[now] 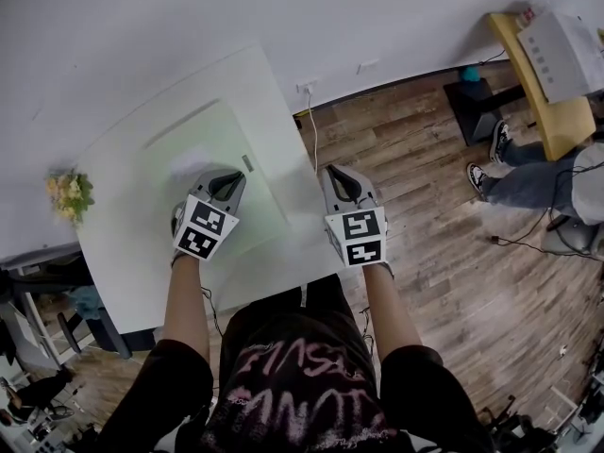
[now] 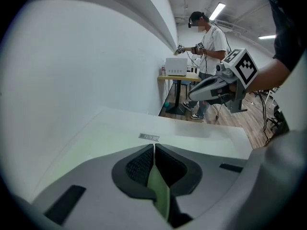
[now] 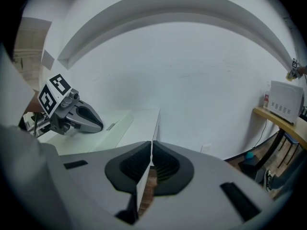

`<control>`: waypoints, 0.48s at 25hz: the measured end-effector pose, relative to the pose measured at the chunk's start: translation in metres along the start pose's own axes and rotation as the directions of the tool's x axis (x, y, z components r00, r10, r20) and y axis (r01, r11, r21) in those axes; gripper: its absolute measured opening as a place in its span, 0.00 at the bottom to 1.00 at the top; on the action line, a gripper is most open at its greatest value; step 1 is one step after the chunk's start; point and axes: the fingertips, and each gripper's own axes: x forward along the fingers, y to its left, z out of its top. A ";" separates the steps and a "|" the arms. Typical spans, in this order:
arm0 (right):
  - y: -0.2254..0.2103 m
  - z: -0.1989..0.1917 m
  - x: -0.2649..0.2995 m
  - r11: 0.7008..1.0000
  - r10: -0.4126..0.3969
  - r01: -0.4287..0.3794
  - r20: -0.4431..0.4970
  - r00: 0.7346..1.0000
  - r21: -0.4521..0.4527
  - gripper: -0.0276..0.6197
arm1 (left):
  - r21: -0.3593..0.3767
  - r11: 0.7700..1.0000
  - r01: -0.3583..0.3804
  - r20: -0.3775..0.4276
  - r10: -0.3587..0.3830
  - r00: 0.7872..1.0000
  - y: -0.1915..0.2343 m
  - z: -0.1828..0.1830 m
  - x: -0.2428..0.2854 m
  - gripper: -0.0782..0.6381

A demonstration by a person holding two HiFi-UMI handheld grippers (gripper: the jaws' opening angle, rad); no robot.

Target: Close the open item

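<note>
Both my tools clenched, empty; left gripper [image 1: 225,185] over pale green panel [image 1: 209,128] on white top [image 1: 123,217]; right gripper [image 1: 340,182] at top's 3 o'clock edge; panel, likely the item, looks nearly flush; I'd press evenly near grey tag [image 1: 247,162].

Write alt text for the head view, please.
Seen from above, a person stands at a white table holding two shut, empty tools: the left tool over a pale green panel, the right tool at the table's right edge. Flowers sit at far left.
</note>
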 end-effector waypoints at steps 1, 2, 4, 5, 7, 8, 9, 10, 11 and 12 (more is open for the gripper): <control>0.000 0.001 -0.001 1.000 0.000 0.000 0.000 1.000 -0.002 0.08 | -0.008 1.000 0.001 0.005 -0.001 1.000 0.000 0.002 -0.001 0.14; 0.001 0.002 -0.001 1.000 0.001 -0.001 0.000 1.000 -0.004 0.08 | -0.023 1.000 0.004 0.014 -0.003 1.000 0.000 0.004 -0.003 0.14; 0.003 0.004 -0.002 1.000 0.003 -0.003 0.002 1.000 -0.008 0.08 | -0.085 0.996 0.006 0.047 -0.002 0.999 0.003 0.009 -0.007 0.15; 0.003 0.006 -0.002 1.000 0.005 -0.005 0.004 1.000 -0.010 0.08 | -0.123 0.992 0.003 0.069 0.006 0.998 0.006 0.012 -0.010 0.15; 0.006 0.010 -0.001 1.000 0.008 -0.008 0.008 1.000 -0.018 0.08 | -0.174 0.985 -0.005 0.106 0.024 0.994 0.012 0.017 -0.019 0.15; 0.008 0.013 0.000 1.000 0.012 -0.012 0.011 1.000 -0.024 0.08 | -0.182 0.983 -0.011 0.114 0.033 0.993 0.014 0.018 -0.023 0.15; 0.011 0.015 0.000 0.999 0.016 -0.015 0.013 1.000 -0.033 0.08 | -0.186 0.982 -0.022 0.117 0.044 0.992 0.016 0.016 -0.026 0.15; 0.014 0.018 0.001 0.999 0.020 -0.019 0.015 1.000 -0.041 0.08 | -0.189 0.981 -0.035 0.118 0.058 0.991 0.018 0.013 -0.031 0.15; 0.017 0.021 0.001 0.999 0.023 -0.022 0.017 1.000 -0.048 0.08 | -0.197 0.979 -0.048 0.121 0.073 0.990 0.020 0.009 -0.036 0.15; 0.020 0.023 0.002 0.998 0.027 -0.026 0.020 0.999 -0.053 0.08 | -0.211 0.976 -0.059 0.129 0.088 0.988 0.022 0.005 -0.041 0.15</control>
